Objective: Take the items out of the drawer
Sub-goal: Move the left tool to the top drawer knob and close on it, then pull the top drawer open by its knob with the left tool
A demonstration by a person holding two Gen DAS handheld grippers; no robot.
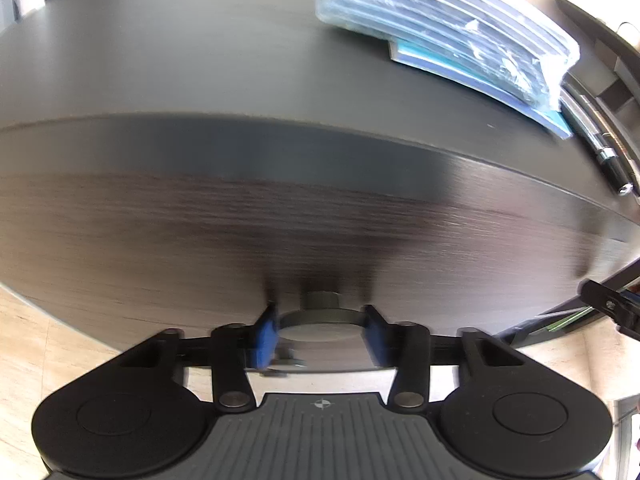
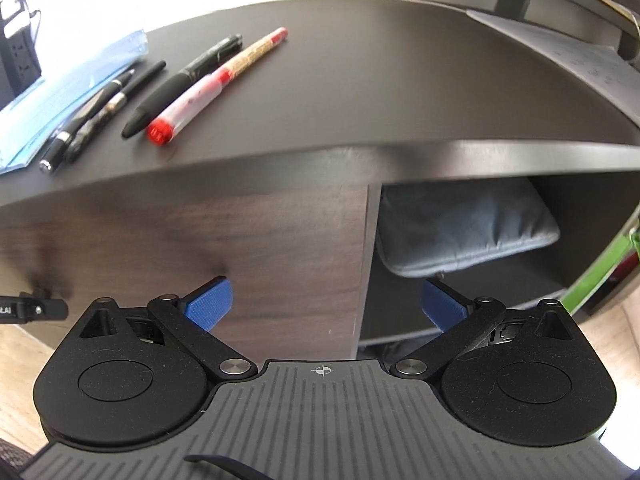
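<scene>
The dark wood drawer front (image 1: 280, 232) fills the left wrist view under the desk top (image 1: 200, 60). My left gripper (image 1: 320, 313) is shut on the round grey drawer knob (image 1: 320, 326), one blue pad on each side of it. My right gripper (image 2: 325, 286) hangs open with nothing between its fingers, in front of the drawer's right edge (image 2: 362, 264). On the desk top lie a blue plastic packet (image 1: 448, 28), a red marker (image 2: 208, 92), a black marker (image 2: 176, 84) and two dark pens (image 2: 100, 108). Whatever is inside the drawer is hidden.
Right of the drawer is an open compartment (image 2: 580, 216) holding a grey padded pouch (image 2: 460, 228). A grey sheet (image 2: 560, 56) lies at the desk's far right. Pale floor shows below the cabinet. The left gripper's side (image 2: 32, 309) shows at the left edge of the right wrist view.
</scene>
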